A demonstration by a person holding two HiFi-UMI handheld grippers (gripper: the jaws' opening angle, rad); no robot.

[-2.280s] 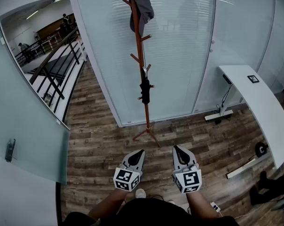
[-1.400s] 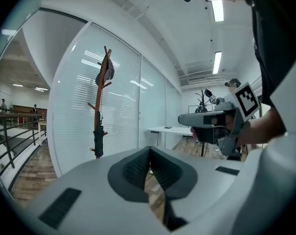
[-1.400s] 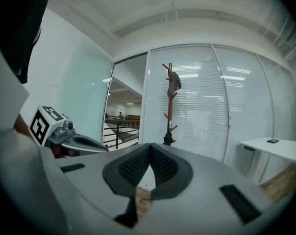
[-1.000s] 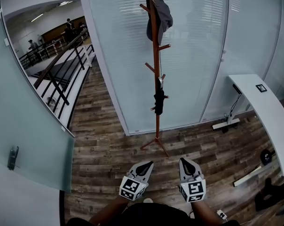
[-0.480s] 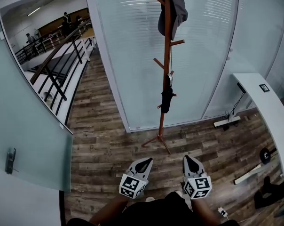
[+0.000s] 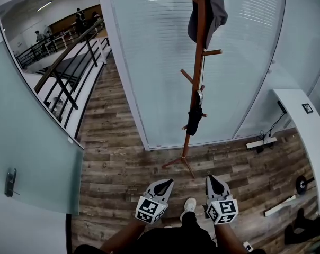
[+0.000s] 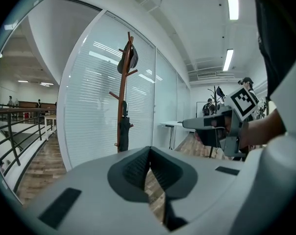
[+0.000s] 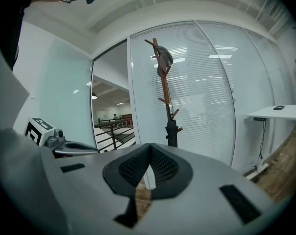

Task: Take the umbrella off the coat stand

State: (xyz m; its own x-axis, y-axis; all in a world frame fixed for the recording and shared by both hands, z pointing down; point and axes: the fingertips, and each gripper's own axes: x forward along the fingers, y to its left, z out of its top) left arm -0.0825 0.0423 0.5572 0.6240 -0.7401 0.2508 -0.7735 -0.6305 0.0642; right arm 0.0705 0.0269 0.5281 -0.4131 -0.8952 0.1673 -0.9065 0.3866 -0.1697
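Finds the umbrella [image 6: 194,120] folded and black, hanging by its handle from a low peg of the stand [image 6: 198,62], clear of the floor and well apart from both grippers. Puts it at about twelve o'clock from the left gripper [image 6: 167,182] and right gripper [image 6: 211,178] in the head view, a touch toward one. Notes a grey cap [image 6: 209,12] on a top peg, at twelve o'clock of the umbrella, and the glass wall [image 6: 149,62] just behind. Places a white desk [image 6: 303,131] at three o'clock of the stand and a railing [image 6: 70,62] off at ten. Reads both pairs of jaws as clenched on nothing, pads meeting in each gripper view. Compared with a moment ago, sees the stand larger and slid toward the right of the head view, with a shoe [image 6: 189,206] now showing between the grippers: a walk-up under way. Means, most likely, the approach step only, with nothing unhooked yet. Calls next for closing the gap, opening one pair of jaws, and lifting the handle clear of the peg without rocking the stand or knocking the cap.
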